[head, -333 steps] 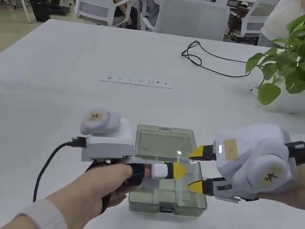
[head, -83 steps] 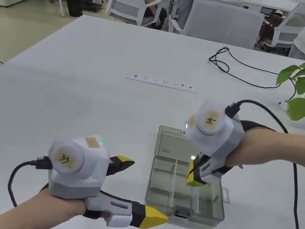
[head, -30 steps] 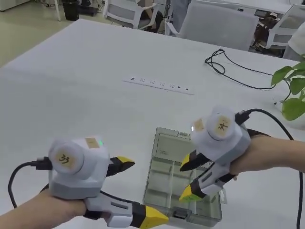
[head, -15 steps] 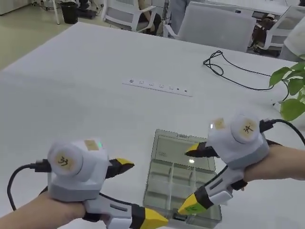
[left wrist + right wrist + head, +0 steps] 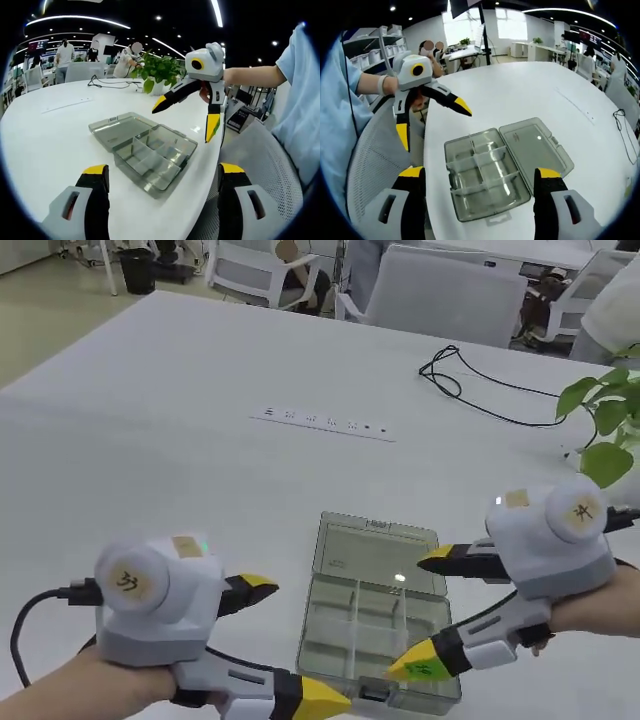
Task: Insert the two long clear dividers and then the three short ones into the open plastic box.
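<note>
At desk's (image 5: 200, 440) near edge, right before you: open plastic box (image 5: 370, 548), lid flat behind base, clear dividers (image 5: 479, 161) upright inside, splitting it into compartments. Your left gripper (image 5: 292, 643) spread wide, empty, just beside box on its left. Your right gripper (image 5: 424, 614) spread wide, empty, over box's right side.
</note>
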A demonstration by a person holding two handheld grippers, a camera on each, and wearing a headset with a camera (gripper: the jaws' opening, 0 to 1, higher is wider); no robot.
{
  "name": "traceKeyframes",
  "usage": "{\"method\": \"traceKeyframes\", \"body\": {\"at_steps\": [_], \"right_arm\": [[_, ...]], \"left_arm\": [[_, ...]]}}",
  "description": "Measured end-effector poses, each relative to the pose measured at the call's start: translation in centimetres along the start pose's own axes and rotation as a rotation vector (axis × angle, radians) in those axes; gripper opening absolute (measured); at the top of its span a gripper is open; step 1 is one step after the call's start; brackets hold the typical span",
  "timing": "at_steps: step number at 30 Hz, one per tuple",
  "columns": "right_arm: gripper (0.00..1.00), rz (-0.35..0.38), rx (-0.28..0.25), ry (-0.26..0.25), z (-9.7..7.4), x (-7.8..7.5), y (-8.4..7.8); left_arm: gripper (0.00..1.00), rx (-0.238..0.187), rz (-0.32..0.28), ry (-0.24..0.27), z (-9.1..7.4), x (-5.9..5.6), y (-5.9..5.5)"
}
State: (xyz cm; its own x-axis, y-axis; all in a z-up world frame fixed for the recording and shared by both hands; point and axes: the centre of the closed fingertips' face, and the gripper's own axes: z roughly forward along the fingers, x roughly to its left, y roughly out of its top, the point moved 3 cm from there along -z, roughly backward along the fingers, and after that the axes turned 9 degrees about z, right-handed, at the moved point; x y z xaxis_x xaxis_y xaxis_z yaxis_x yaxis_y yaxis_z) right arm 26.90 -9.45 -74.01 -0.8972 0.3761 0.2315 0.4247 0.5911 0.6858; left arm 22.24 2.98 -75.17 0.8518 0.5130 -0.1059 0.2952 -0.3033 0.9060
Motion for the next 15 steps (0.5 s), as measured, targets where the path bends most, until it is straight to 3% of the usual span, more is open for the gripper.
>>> {"method": "traceKeyframes", "body": {"at_steps": [15], "right_arm": [[0.9, 0.12, -0.026, -0.119, -5.0, -2.7, -4.6]], "left_arm": [[0.92, -0.008, -0.001, -0.007, 0.8, -0.1, 0.4]]}}
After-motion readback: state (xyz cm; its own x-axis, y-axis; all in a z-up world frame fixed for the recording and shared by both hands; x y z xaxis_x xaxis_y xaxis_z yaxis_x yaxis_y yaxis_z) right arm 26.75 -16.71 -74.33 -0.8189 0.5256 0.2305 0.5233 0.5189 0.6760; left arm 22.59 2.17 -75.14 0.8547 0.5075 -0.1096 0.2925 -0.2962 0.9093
